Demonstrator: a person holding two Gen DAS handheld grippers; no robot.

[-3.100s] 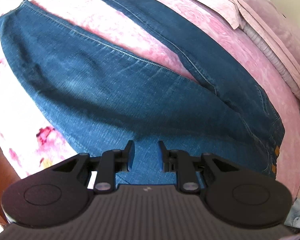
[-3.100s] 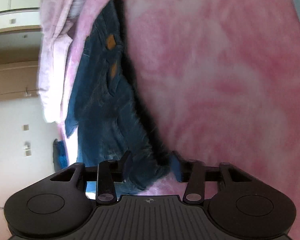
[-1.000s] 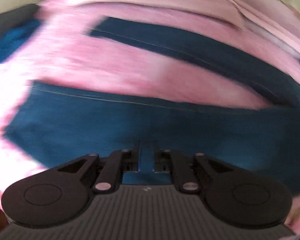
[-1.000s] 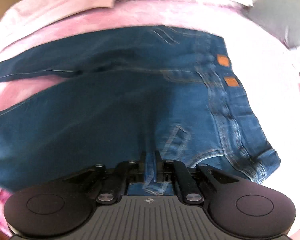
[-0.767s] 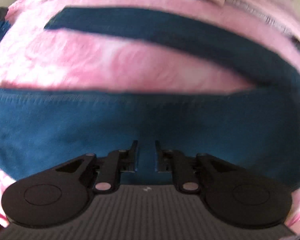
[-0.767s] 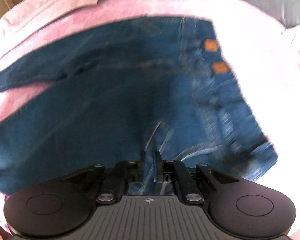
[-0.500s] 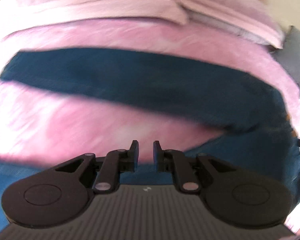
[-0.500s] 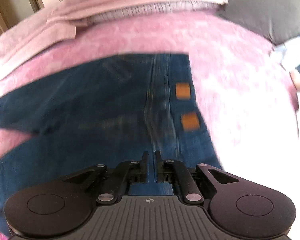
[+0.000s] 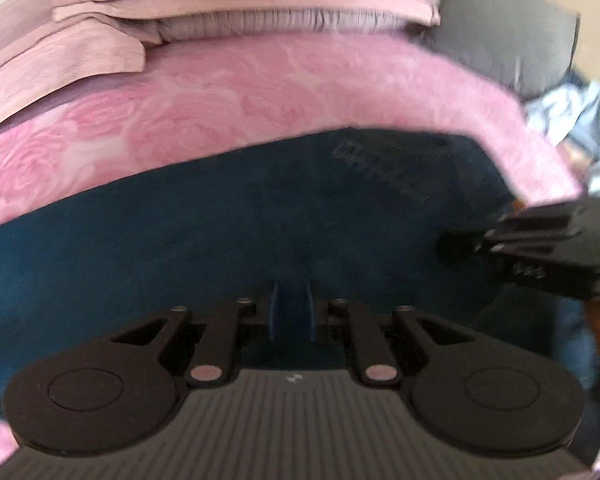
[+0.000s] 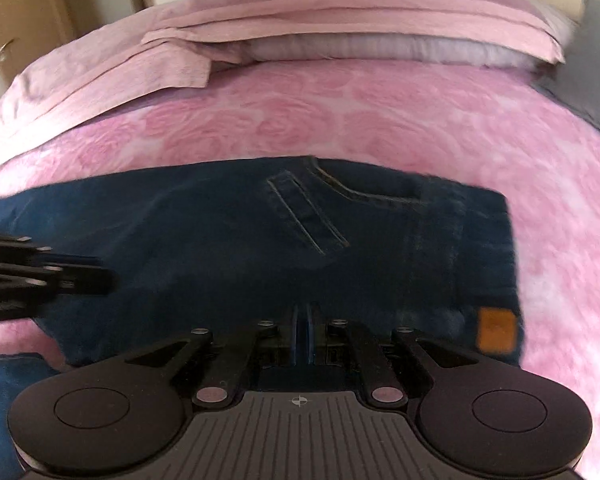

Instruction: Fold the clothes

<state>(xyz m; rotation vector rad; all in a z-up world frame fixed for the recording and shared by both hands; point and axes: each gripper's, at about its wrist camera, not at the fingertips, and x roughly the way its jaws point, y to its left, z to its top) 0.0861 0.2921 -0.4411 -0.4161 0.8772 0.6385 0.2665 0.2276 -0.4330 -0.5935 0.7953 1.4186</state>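
Dark blue denim jeans [image 10: 228, 240] lying across a bed's pink rose-patterned blanket [image 10: 340, 120], both grippers at their near edge.

The left gripper [image 9: 291, 310] has its fingers nearly together with blue denim between them; the right gripper [image 10: 302, 330] is clamped tight on denim near the orange leather label [image 10: 496, 328]. Pink pillows [image 10: 340, 4] line the far side.

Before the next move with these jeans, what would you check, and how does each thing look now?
1. Right tool closed on the jeans: ok, denim sits between its fingers.
2. Left tool gripping denim: ok, fabric fills the narrow gap.
3. Legs doubled over each other: ok, one dark band lies across the pink bedspread.
4. Edges matched: cannot tell, blurred.
5. Bedspread beyond the jeans free: ok up to the pillows.
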